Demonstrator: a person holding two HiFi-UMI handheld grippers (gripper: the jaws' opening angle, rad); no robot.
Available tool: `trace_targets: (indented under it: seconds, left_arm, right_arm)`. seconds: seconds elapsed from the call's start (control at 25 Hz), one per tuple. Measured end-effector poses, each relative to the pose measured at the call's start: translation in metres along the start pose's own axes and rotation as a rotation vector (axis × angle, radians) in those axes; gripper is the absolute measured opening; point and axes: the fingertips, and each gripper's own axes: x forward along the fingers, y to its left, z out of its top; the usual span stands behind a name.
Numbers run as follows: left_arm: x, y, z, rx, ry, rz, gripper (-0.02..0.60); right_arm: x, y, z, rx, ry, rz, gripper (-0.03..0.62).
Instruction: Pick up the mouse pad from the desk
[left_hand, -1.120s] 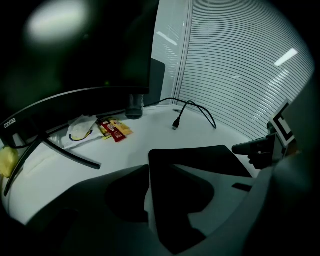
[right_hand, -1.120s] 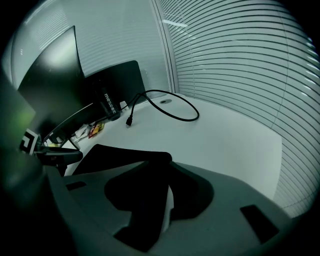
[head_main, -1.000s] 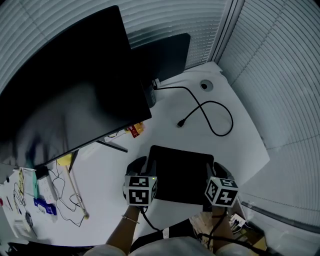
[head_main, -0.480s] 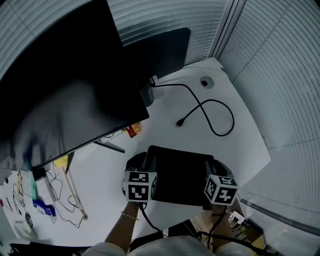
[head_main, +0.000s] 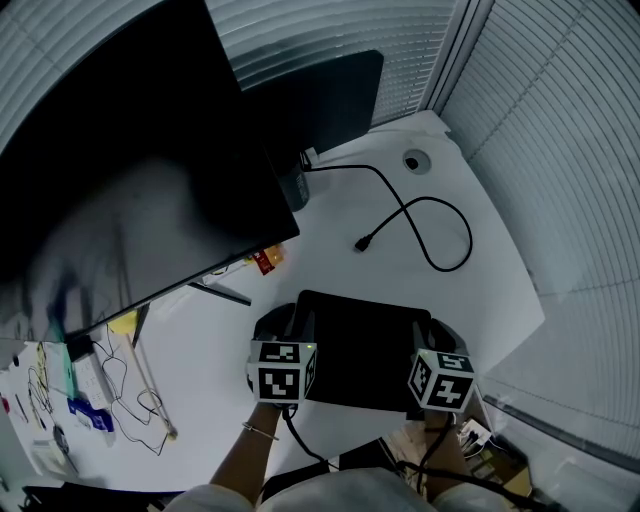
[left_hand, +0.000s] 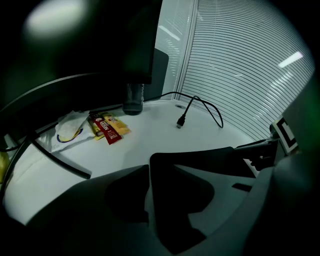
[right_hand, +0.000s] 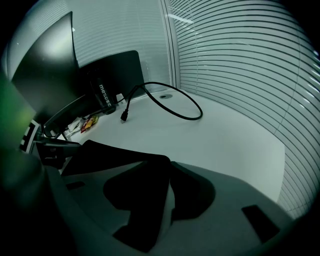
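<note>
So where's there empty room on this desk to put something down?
The white desk is bare right of the mouse pad, below the loop of the black cable, and in a strip between the pad and the cable's plug. The left side is crowded: tangled wires, plus sachets by the monitor.

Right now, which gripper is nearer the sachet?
Left. Left gripper: at the pad's left edge, near the sachet. Right gripper: at its right edge, jaws just opened around the pad.
</note>
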Motion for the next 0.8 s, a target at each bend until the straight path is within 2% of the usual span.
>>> trace_targets:
  seconds: [0.2,0.44,0.8]
  left_arm:
    - [0.0,-0.001,0.0,-0.008,0.008,0.011,0.123]
    - [0.001,-0.008,-0.001,0.003,0.044,-0.008,0.064]
    - [-0.002,-0.009,0.0,0.001,0.032,-0.025,0.044]
  right_arm:
    - [0.0,0.003,0.0,-0.027,0.007,0.0,0.14]
    - [0.002,0.014,0.0,-0.078,0.017,0.025,0.057]
    - [0.0,0.014,0.001,-0.044,0.005,0.047,0.051]
